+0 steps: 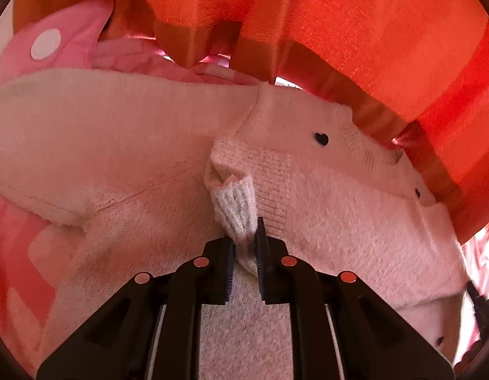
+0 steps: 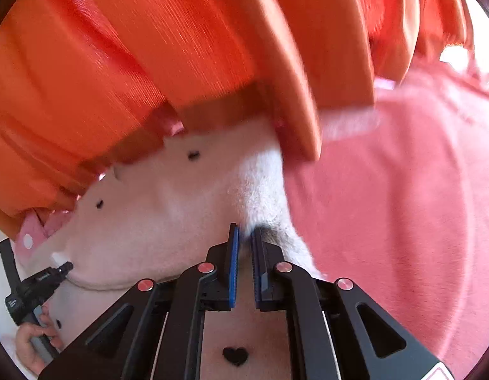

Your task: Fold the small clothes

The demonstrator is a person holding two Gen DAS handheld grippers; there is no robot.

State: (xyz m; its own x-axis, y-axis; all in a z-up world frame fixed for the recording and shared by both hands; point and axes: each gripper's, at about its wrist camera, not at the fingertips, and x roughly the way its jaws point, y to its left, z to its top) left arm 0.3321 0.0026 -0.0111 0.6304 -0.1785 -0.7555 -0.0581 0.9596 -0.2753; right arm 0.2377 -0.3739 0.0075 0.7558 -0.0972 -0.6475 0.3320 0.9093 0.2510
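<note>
A fluffy pale pink garment with small black hearts (image 1: pixel 308 190) fills the left wrist view and lies at centre left in the right wrist view (image 2: pixel 155 209). My left gripper (image 1: pixel 244 240) is shut on a ribbed cuff (image 1: pixel 235 209) of this garment. It also shows at the lower left of the right wrist view (image 2: pixel 65 267), at the garment's edge. My right gripper (image 2: pixel 244 237) is shut on a fold of the same garment, with fabric squeezed between the blue pads (image 2: pixel 234 253).
An orange pleated curtain (image 1: pixel 339 22) hangs across the top of both views (image 2: pixel 149 63). A pink cloth with white dots (image 1: pixel 54 44) lies at the upper left behind the garment. A plain pink cloth (image 2: pixel 387 190) covers the right of the right wrist view.
</note>
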